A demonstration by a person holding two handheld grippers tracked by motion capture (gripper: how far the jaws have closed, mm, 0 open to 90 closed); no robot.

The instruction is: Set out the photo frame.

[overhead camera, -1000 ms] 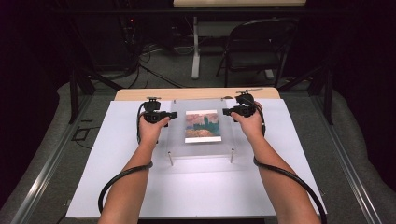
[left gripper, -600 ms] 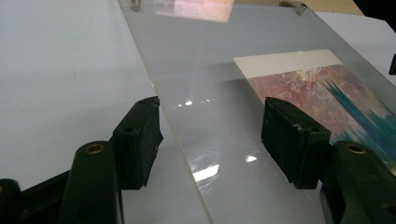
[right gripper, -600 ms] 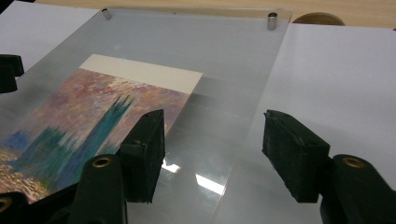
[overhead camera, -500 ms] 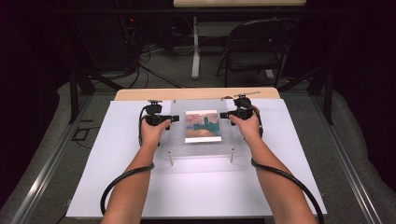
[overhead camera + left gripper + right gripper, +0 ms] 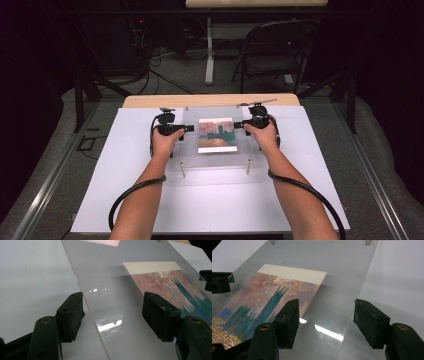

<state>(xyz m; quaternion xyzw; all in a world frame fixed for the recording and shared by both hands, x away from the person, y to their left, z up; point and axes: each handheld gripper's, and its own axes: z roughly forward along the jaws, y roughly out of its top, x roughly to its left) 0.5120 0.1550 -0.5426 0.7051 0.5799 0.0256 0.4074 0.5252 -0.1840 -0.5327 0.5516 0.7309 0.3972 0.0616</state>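
A clear acrylic sheet (image 5: 215,160) lies raised on small metal posts over a painted picture (image 5: 216,135) on a white board (image 5: 125,190). My left gripper (image 5: 187,128) is at the sheet's left edge. In the left gripper view its jaws (image 5: 112,297) have just been opening and stand open, with the sheet's edge (image 5: 92,305) running between the pads, untouched. My right gripper (image 5: 239,124) is at the sheet's right edge. It is open too (image 5: 327,303), with that edge (image 5: 352,312) in the gap and the picture (image 5: 269,297) under the sheet.
Two metal posts (image 5: 183,170) (image 5: 248,166) stand at the sheet's near corners. The white board rests on a wooden table (image 5: 150,101). Cables trail back along both forearms. A folding chair (image 5: 272,55) and table legs stand on the floor beyond.
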